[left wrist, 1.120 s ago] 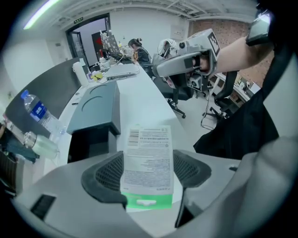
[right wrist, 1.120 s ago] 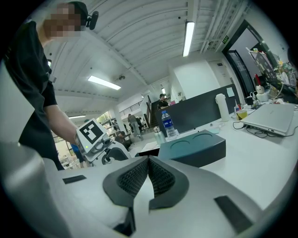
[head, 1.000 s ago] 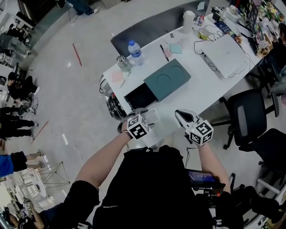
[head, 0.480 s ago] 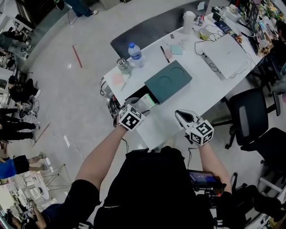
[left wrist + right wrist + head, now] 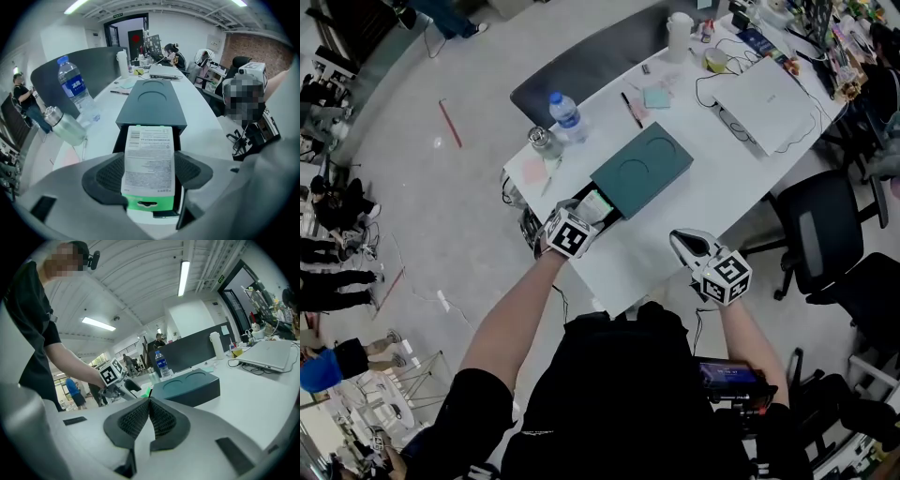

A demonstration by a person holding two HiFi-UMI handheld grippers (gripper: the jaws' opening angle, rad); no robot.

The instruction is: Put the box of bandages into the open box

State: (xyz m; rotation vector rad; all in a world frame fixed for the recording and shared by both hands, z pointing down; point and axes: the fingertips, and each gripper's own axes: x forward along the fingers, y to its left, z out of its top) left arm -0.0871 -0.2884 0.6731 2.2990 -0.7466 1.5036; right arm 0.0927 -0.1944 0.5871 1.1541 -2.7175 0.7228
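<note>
My left gripper [image 5: 584, 215] is shut on the box of bandages [image 5: 597, 203], a white box with a green end. It holds it over the black pulled-out tray of the dark green box [image 5: 644, 169] on the white table [image 5: 712, 178]. In the left gripper view the bandage box [image 5: 149, 159] lies lengthwise between the pads [image 5: 108, 174], its far end over the open tray [image 5: 120, 140] in front of the dark green box [image 5: 152, 101]. My right gripper [image 5: 685, 247] hangs shut and empty over the table's near edge; its pads [image 5: 140, 417] meet.
A water bottle [image 5: 563, 111] and a glass jar [image 5: 544, 142] stand left of the green box. A white laptop [image 5: 769, 89] with cables lies at the back right, and pens and sticky notes sit behind the box. An office chair [image 5: 825, 225] stands to the right.
My left gripper has carried the bandage box from the table's near edge forward to the open tray of the green box. The right gripper has stayed in place.
</note>
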